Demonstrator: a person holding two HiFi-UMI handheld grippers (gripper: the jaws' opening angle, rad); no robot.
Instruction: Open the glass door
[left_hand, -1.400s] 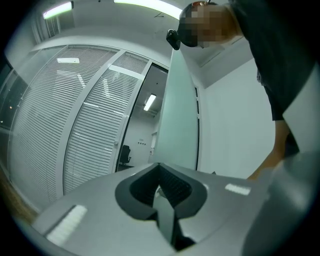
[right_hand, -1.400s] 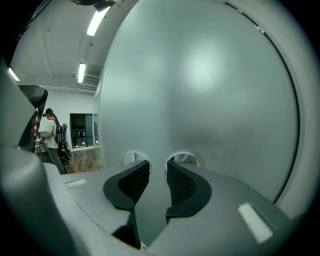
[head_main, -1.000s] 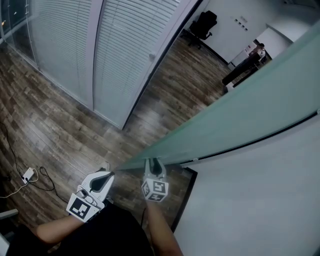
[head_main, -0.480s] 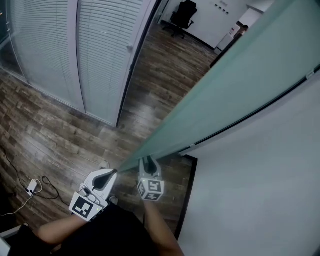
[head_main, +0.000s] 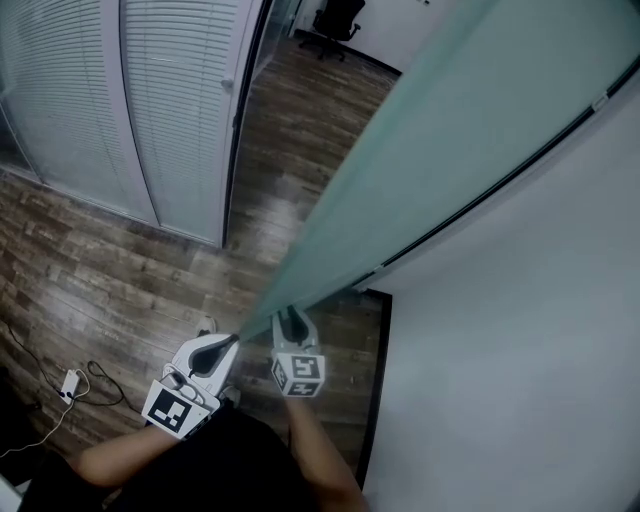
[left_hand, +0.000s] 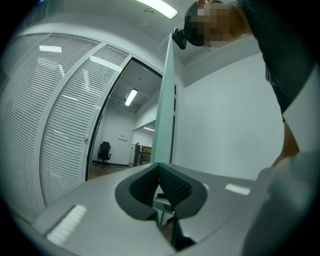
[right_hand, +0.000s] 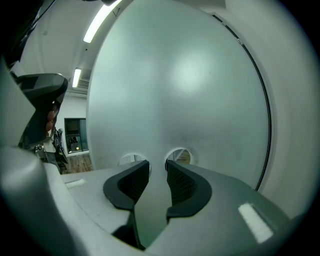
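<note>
Door (head_main: 450, 130) of frosted glass stands swung out from the white wall (head_main: 520, 350), running across the head view from the upper right down to its free edge just ahead of both grippers. Wood-plank floor (head_main: 120, 280) lies below it, and a partition of white blinds (head_main: 170, 100) stands to the left, well apart from the door.

Left gripper (head_main: 228, 345) is held level on the door's left side. In the left gripper view its tips (left_hand: 160, 167) are clenched together with nothing between the pads. The door's edge rises straight up directly behind them. Contact between tips and edge appears likely, but the angle does not settle it.

Right gripper (head_main: 290, 318) is released. Its pads (right_hand: 182, 182) stand a narrow gap apart and nothing sits between them. It faces the broad frosted face of the door, which fills the right gripper view. Two round openings in the glass, one (right_hand: 131, 159) beside the left pad and one (right_hand: 180, 154) above the right, lie just behind the tips.

Marker cube (head_main: 298, 373) of the right gripper faces the head camera. An office chair (head_main: 335, 15) stands in the far room. A cable and adapter (head_main: 70, 382) lie on the floor at lower left.
</note>
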